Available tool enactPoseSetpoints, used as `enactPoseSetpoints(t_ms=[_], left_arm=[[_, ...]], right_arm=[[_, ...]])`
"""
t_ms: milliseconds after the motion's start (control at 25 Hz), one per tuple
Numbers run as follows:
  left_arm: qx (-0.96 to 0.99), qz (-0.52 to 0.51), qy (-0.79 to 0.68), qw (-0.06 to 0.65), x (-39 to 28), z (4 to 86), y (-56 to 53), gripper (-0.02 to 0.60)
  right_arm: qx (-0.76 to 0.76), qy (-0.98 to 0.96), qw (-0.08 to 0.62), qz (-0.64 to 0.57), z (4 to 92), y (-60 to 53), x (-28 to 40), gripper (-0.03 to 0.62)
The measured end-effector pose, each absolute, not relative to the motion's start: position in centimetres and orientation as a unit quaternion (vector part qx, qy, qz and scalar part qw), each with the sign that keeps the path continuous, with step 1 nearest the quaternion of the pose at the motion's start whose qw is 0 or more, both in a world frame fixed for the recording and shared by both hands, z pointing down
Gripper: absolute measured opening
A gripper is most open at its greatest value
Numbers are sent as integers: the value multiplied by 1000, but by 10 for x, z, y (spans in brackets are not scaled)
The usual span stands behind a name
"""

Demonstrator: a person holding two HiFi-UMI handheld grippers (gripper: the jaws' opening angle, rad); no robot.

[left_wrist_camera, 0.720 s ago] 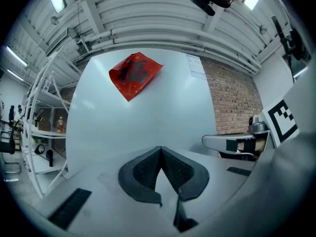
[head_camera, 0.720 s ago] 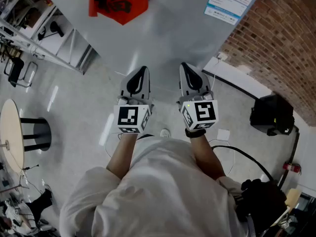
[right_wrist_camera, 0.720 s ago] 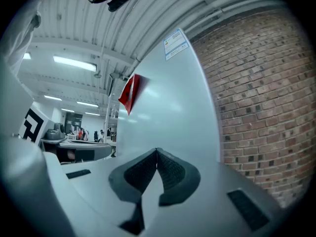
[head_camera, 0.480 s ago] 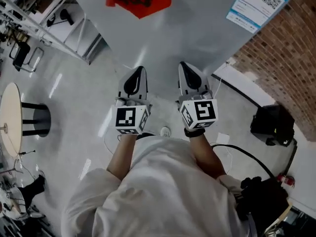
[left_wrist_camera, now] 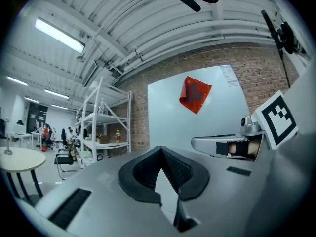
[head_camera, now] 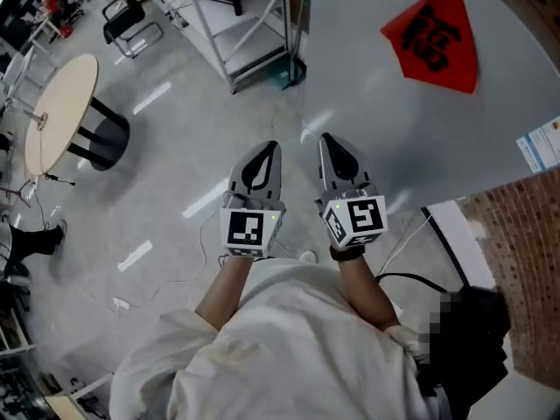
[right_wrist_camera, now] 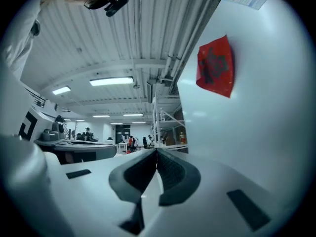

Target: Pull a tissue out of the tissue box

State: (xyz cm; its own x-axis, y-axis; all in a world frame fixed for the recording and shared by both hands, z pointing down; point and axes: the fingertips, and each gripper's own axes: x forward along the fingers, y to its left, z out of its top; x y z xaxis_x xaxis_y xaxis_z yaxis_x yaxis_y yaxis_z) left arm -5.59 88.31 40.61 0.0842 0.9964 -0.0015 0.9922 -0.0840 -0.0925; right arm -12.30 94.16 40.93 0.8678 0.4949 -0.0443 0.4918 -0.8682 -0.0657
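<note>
Currently both claws are clenched and empty: left claw (head_camera: 269,147) and right claw (head_camera: 326,138) sit side by side, level, tips pressed together, aimed at 12 o'clock over the floor (head_camera: 175,156). Red paper (head_camera: 435,42) hangs on the wall (head_camera: 367,77) at 1 o'clock. Tissue box is in no view.

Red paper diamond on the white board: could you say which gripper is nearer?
Right. The right gripper is left of the red paper diamond; the left gripper, farther left.
</note>
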Motion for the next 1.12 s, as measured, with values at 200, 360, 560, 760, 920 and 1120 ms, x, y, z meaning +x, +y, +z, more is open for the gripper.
enactPoseSetpoints(t_ms=[200, 360, 560, 760, 920, 1120], left_arm=[[-787, 30, -616, 32, 15, 401, 833, 0], [-822, 29, -568, 30, 69, 397, 783, 0], [-866, 35, -499, 17, 131, 391, 719, 0], [-896, 38, -441, 15, 180, 385, 654, 0], [-919, 46, -391, 16, 217, 378, 591, 0], [-954, 35, -297, 7, 249, 391, 489, 0]], right_arm=[[-984, -175, 23, 33, 403, 899, -42, 5], [-994, -107, 19, 26, 400, 852, 22, 5], [-1000, -6, -4, 27, 391, 779, 95, 5], [-998, 63, -7, 21, 389, 715, 152, 5], [-994, 103, -6, 30, 381, 666, 197, 5], [-979, 202, -8, 21, 390, 566, 241, 5]])
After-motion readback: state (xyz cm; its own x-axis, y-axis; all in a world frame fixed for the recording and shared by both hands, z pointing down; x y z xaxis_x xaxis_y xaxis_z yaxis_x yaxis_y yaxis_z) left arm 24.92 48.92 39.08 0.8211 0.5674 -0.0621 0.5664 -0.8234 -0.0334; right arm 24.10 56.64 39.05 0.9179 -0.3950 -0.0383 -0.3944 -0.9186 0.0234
